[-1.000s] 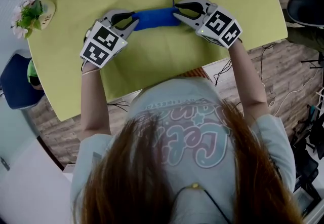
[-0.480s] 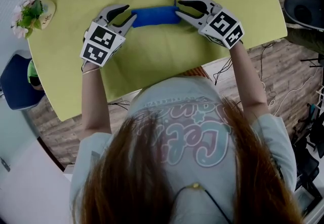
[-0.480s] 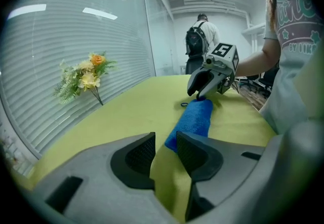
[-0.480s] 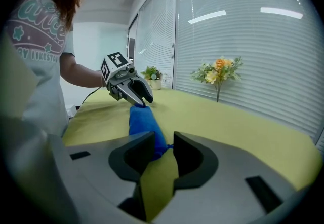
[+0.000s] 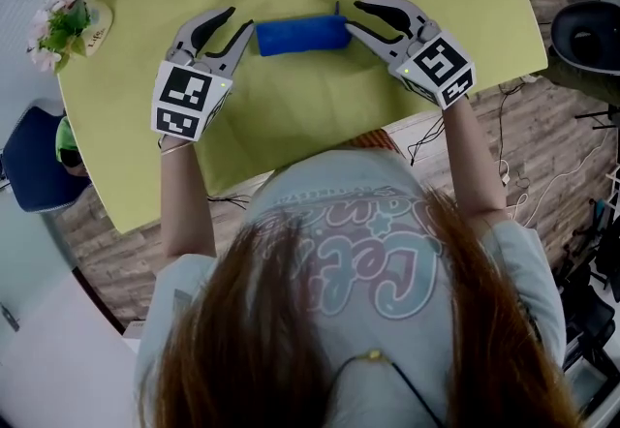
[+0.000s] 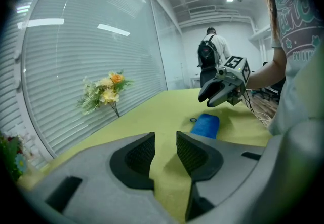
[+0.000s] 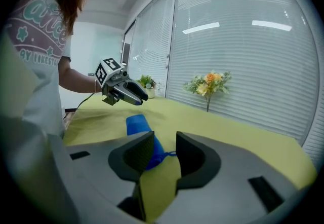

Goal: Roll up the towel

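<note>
The blue towel lies rolled into a tight cylinder on the yellow-green table, also seen as the towel and towel in the gripper views. My left gripper hovers just off the roll's left end, lifted clear, its jaws having just been opening with nothing between them. My right gripper hangs off the roll's right end, jaws likewise having just opened and empty. A small loop sticks out of the roll's right end.
A small vase of flowers stands at the table's far left corner; another flower bunch sits by the blinds. A dark chair is left of the table, another at right. A person with a backpack stands far off.
Both grippers let go of the roll's ends, opened and rose, drawing slightly outward. The rolled towel stays put on the table.
</note>
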Demonstrator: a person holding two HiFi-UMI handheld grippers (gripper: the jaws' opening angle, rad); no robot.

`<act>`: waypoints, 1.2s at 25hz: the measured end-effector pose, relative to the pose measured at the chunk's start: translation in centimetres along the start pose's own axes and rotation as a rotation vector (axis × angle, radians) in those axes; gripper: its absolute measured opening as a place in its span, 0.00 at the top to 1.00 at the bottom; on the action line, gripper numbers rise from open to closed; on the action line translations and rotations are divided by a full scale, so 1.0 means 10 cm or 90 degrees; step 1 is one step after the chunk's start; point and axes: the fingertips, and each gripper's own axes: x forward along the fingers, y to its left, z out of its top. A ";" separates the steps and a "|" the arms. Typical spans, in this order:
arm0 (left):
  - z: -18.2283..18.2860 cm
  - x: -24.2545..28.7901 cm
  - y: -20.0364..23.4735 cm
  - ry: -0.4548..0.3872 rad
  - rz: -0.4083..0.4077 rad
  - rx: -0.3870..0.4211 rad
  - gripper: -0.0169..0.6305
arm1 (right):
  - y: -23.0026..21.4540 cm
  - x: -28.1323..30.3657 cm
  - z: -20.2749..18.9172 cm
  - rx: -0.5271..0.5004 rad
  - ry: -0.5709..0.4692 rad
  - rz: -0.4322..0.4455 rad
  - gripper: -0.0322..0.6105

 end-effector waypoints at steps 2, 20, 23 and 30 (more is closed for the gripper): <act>0.12 -0.09 -0.02 -0.027 0.016 0.007 0.81 | 0.00 -0.05 0.15 0.003 -0.029 -0.019 0.75; 0.99 -0.92 -0.26 -0.256 0.093 -0.044 0.81 | 0.46 -0.39 1.27 0.006 -0.210 -0.070 0.75; 1.03 -1.01 -0.27 -0.279 0.087 -0.070 0.81 | 0.51 -0.42 1.40 0.012 -0.234 -0.068 0.75; 1.21 -1.17 -0.28 -0.333 0.096 -0.083 0.81 | 0.63 -0.59 1.69 0.001 -0.296 -0.083 0.75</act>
